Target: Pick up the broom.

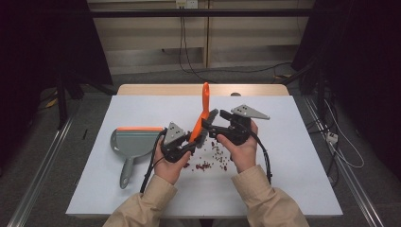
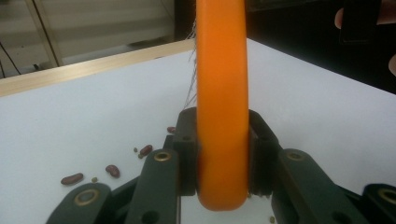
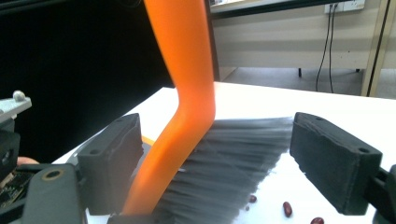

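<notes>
High view: the brush [image 1: 202, 116] stands tilted at the centre of the frame, orange handle pointing up, dark bristles low, between the two grippers above the white table [image 1: 142, 198].
Left gripper [image 1: 182, 145]: centre of the frame, left of the brush; in the left gripper view its fingers [image 2: 187, 154] are clamped on the lower end of the orange handle, one on each side.
Right gripper [image 1: 215, 126]: just right of the brush; in the right gripper view its fingers [image 3: 112, 154] stand wide apart with the bristles and the bend of the handle between them, pads clear of both. No grip on this side.
Beans [image 1: 208, 163]: scattered red beans lie on the table directly below and lower right of the brush head, between the two hands.
Dustpan [image 1: 132, 142]: grey, orange-lipped, flat on the table at the left of the frame, well apart from the beans, its mouth towards the upper edge.
Step in hand: the brush appears to be passing wholly to the left gripper, ready for sweeping.
Doing it well: draw the right fingers back level, away from the bristles, so they snag no strands; keep the left grip firm, since the handle is smooth and held near its end; then lower the bristles just behind the beans.
Risk: a loose hold would let the brush pivot and scatter the beans.
</notes>
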The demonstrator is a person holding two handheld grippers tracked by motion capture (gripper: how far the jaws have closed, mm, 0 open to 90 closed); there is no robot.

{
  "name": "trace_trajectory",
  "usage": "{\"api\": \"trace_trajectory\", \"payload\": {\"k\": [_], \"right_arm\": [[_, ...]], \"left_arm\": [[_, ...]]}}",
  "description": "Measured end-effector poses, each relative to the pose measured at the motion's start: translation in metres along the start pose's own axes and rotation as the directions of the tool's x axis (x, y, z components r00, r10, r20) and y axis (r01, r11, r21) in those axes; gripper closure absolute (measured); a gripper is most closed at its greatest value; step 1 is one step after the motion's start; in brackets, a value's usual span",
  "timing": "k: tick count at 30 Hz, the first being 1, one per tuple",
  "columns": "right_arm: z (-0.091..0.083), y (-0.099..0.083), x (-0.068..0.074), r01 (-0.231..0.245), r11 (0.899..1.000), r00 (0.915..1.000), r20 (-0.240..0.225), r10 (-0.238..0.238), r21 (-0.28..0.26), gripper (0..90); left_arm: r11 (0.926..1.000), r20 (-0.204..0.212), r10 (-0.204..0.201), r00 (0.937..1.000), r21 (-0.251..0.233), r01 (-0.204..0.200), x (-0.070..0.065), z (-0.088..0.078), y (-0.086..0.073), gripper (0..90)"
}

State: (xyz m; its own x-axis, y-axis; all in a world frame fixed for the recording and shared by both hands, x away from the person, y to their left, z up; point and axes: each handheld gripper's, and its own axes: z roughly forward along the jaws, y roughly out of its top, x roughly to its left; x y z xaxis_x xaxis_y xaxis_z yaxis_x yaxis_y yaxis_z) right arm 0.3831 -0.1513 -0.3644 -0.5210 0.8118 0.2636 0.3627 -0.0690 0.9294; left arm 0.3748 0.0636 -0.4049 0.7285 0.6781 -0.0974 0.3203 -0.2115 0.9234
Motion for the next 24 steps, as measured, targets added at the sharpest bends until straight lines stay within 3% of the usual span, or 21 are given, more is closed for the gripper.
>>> {"api": "trace_trajectory", "payload": {"k": [5,12,16,24], "right_arm": [[0.005,-0.006,0.004,0.017,1.0,0.9995,0.027,-0.017,0.022,13.8],[0.012,-0.009,0.011,0.009,0.999,0.9997,0.022,-0.01,0.032,13.7],[0.018,-0.01,0.015,0.008,0.999,0.999,0.043,-0.009,0.041,14.5],[0.03,-0.015,0.021,-0.049,0.997,0.9956,0.083,0.043,0.066,18.1]], "left_arm": [[1.0,-0.008,-0.009,0.9999,0.0,0.009,0.0,0.0,-0.001,70.7],[0.9998,-0.016,-0.019,0.9997,-0.005,0.019,-0.002,0.001,-0.003,70.7],[0.9997,-0.022,-0.024,0.9995,-0.006,0.024,-0.004,0.002,-0.004,70.7],[0.9995,-0.046,-0.005,0.9989,-0.031,0.004,-0.008,-0.001,-0.003,70.6]]}}
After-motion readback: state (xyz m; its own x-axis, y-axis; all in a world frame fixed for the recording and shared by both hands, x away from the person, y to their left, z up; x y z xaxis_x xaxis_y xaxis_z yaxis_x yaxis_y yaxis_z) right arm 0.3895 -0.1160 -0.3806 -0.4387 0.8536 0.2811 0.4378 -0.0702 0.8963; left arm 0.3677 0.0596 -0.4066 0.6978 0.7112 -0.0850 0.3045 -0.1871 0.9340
